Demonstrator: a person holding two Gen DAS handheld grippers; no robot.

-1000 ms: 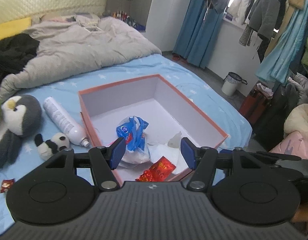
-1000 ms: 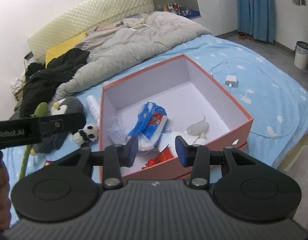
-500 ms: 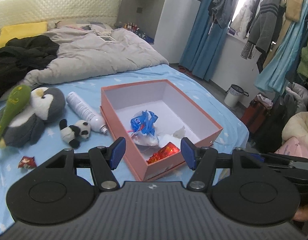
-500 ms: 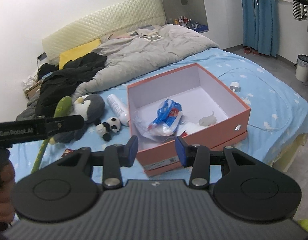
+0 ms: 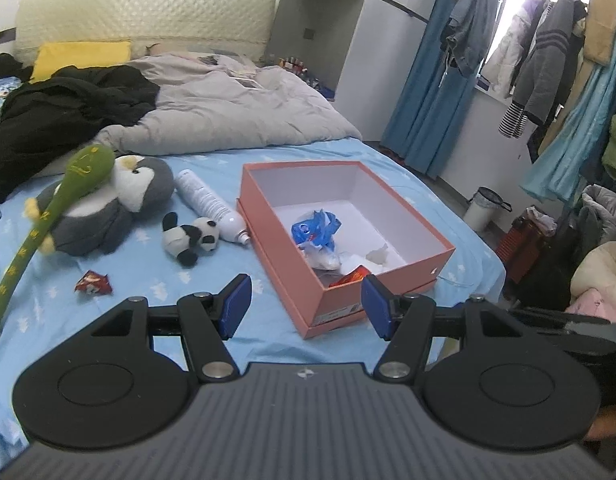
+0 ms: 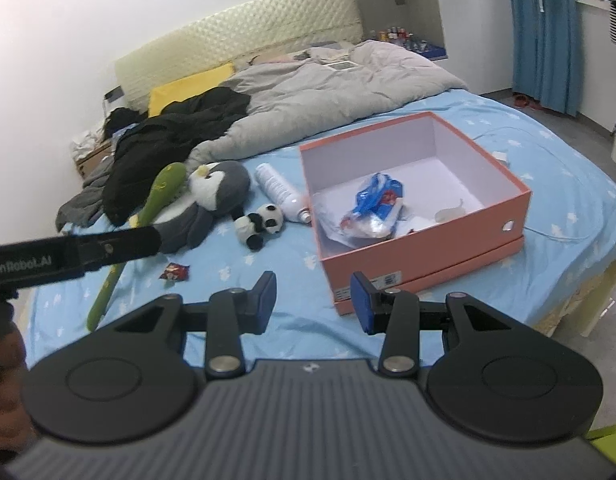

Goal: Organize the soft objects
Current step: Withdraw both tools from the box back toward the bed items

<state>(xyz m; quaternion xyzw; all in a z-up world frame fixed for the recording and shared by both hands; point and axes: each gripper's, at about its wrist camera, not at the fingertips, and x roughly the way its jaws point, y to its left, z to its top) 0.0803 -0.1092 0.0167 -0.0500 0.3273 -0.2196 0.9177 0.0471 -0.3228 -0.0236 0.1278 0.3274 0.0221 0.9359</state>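
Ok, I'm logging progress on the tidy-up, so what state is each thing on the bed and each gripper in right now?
Orange cardboard box: open, lidless, holding wrappers.
Blue-and-white plastic bag: crumpled, inside the box.
Grey penguin plush: lying on the bed, outside the box.
Small panda plush: lying beside the bottle.
White spray bottle: on its side.
Left gripper: open, empty.
Right gripper: open, empty.
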